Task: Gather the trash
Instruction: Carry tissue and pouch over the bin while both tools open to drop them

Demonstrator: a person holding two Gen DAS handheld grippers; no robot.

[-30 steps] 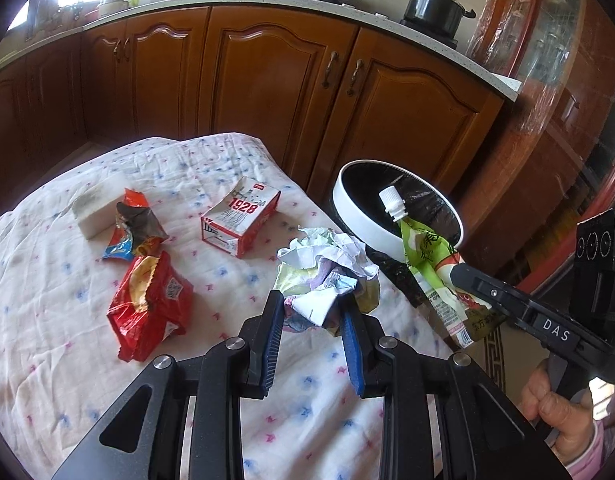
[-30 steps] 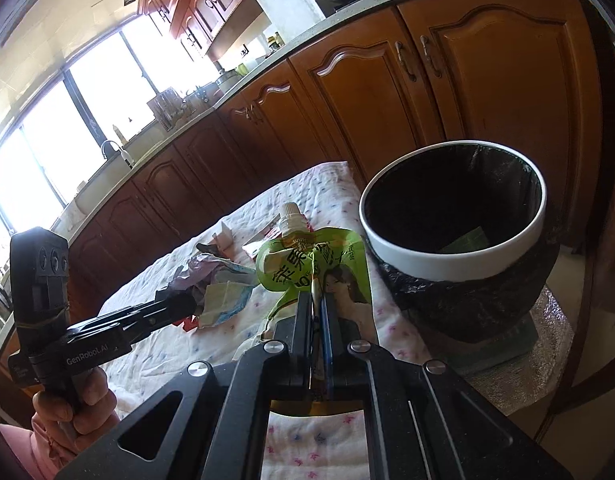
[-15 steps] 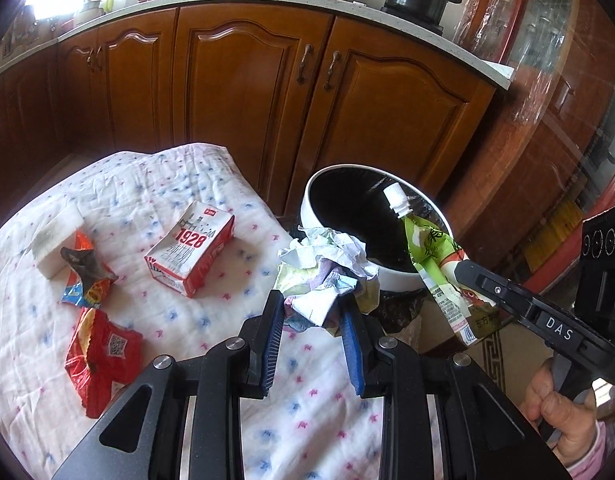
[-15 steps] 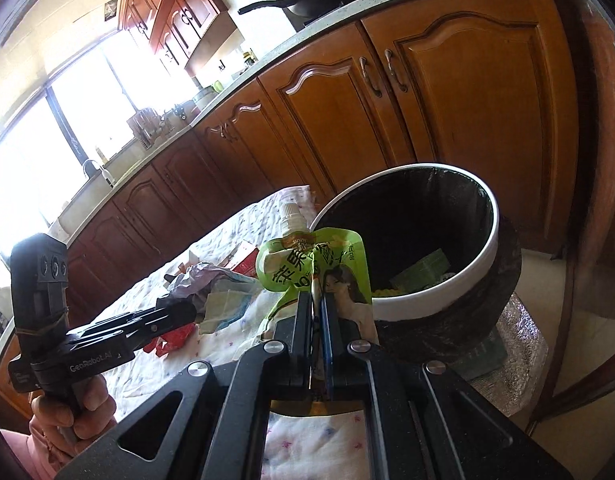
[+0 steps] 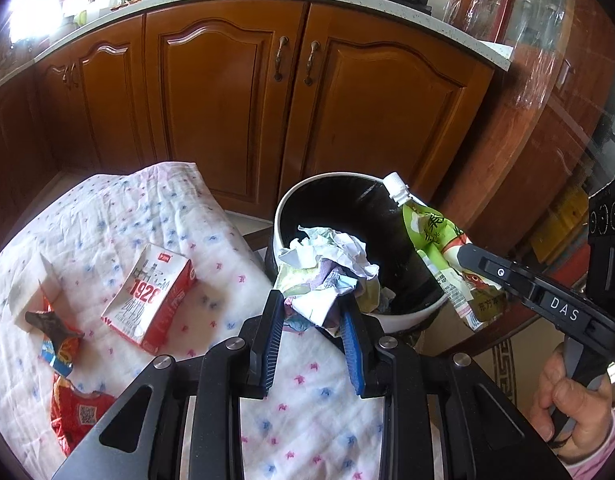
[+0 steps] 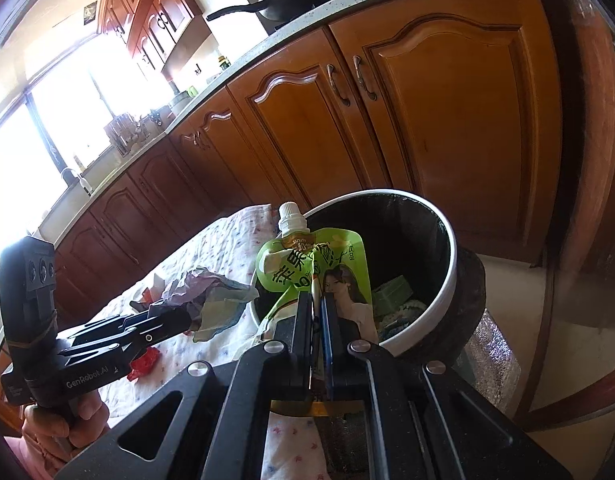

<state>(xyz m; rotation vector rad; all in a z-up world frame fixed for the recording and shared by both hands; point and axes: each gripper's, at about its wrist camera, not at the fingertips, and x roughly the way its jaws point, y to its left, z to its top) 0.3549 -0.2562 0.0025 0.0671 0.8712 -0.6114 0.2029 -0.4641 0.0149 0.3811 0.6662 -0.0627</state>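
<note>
My left gripper (image 5: pixel 312 305) is shut on a crumpled wad of paper (image 5: pixel 327 264) and holds it over the near rim of the white trash bin (image 5: pixel 403 317) with a black liner. My right gripper (image 6: pixel 316 300) is shut on a green drink pouch (image 6: pixel 319 264) with a white cap, held at the bin's near edge (image 6: pixel 447 280). The pouch also shows in the left wrist view (image 5: pixel 439 248), at the bin's right side. The paper wad shows in the right wrist view (image 6: pixel 211 296), left of the bin.
On the flowered tablecloth (image 5: pixel 107 220) lie a red-and-white 1928 carton (image 5: pixel 151 296), a red snack wrapper (image 5: pixel 75 416), a torn orange and blue wrapper (image 5: pixel 55 340) and a white block (image 5: pixel 31 296). Wooden cabinets (image 5: pixel 307 100) stand behind the bin. Some trash lies inside the bin (image 6: pixel 395 292).
Both grippers have moved toward the bin with their loads. The paper wad went from above the cloth to over the bin's rim; the pouch came closer to the bin's mouth.
</note>
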